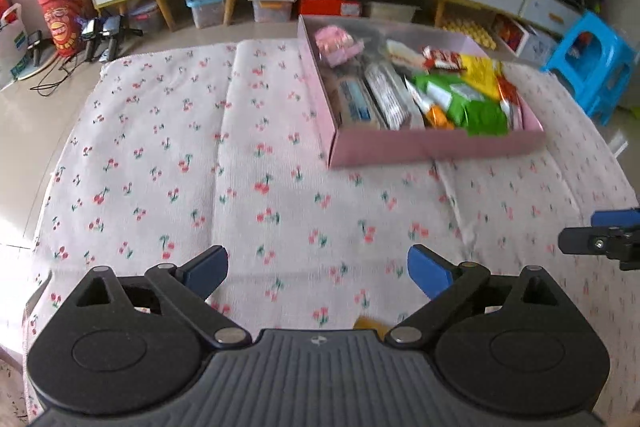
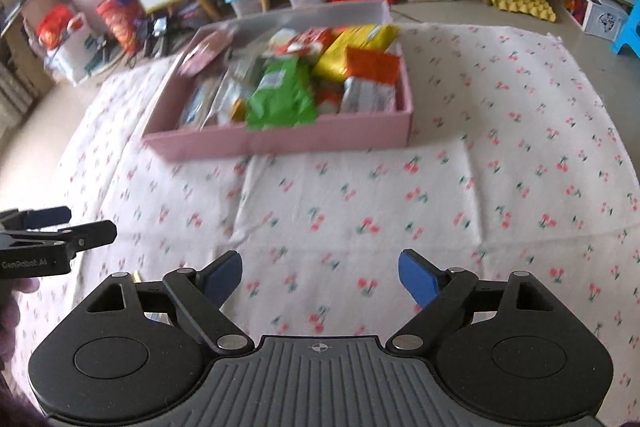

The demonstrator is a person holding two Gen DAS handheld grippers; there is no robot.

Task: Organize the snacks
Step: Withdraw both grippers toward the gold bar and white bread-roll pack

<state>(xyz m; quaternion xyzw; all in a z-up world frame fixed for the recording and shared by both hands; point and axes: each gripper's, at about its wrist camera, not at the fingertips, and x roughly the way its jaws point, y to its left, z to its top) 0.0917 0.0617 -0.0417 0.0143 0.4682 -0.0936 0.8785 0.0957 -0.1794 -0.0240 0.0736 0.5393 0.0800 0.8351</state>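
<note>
A shallow rectangular pink box (image 1: 436, 147) of smooth card sits on a wrinkled white cloth (image 1: 160, 147) printed with small cherries. It is packed with glossy crinkled snack packets, among them a green packet (image 2: 280, 95) and a yellow one (image 2: 360, 45). Most packets lie lengthwise, pointing from the box's near wall toward its far wall. The left gripper (image 1: 318, 273) and right gripper (image 2: 320, 277), blue-padded, both stand wide and empty over bare cloth, well short of the box's near wall
</note>
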